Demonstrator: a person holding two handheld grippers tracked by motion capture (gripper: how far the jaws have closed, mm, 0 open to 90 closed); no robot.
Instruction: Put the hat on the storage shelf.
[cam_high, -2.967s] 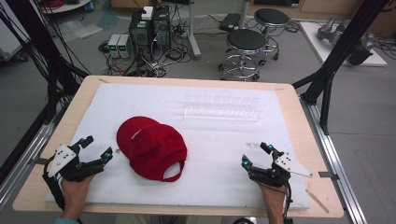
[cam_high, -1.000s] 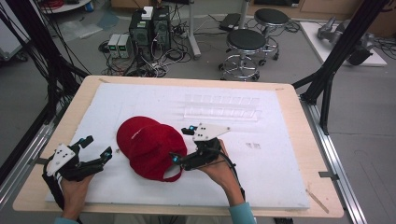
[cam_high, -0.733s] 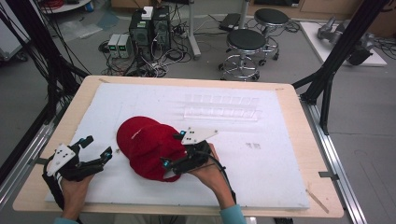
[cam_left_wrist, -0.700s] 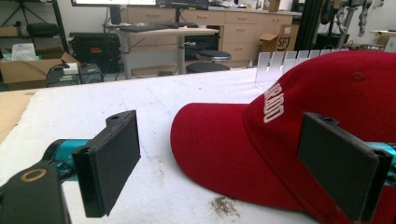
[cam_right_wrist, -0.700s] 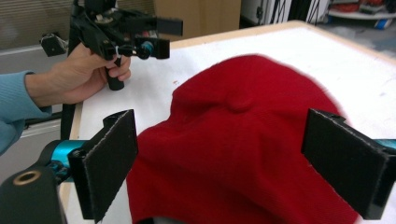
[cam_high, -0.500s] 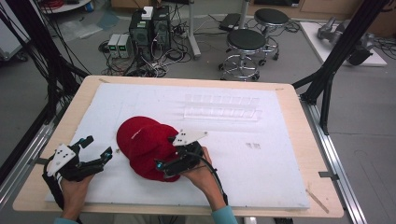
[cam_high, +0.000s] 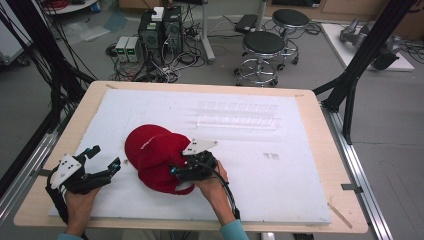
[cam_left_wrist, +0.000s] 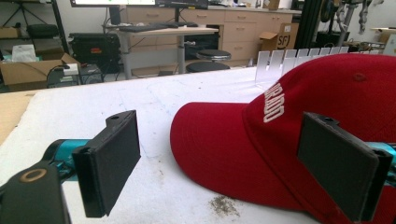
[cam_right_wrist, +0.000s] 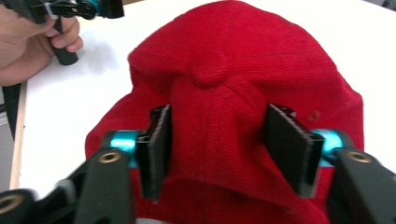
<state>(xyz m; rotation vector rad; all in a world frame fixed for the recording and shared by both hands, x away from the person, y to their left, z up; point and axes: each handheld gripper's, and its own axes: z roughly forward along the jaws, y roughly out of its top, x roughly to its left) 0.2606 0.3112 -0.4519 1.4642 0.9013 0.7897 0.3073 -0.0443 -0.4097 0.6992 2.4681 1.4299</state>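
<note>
A red cap (cam_high: 155, 155) with white lettering lies on the white board (cam_high: 280, 180), left of the middle. My right gripper (cam_high: 176, 171) sits on the cap's near right side. Its jaws have just been closing, and in the right gripper view a raised fold of the cap's crown (cam_right_wrist: 243, 60) is pinched between the pads of the right gripper (cam_right_wrist: 215, 135). My left gripper (cam_high: 104, 156) rests on the board just left of the cap, open. In the left gripper view the cap's brim (cam_left_wrist: 224, 144) lies beyond the wide-apart jaws of the left gripper (cam_left_wrist: 219, 163), untouched.
A clear plastic rack (cam_high: 237, 114) lies on the board behind the cap. The board's wooden table (cam_high: 325, 150) ends at a metal rail on the right. Stools (cam_high: 265, 45) and computer boxes (cam_high: 160, 30) stand on the floor beyond the far edge.
My right gripper came from the front right corner leftward onto the cap, sank a little, and its jaws closed on the crown fabric. The left gripper stayed put.
</note>
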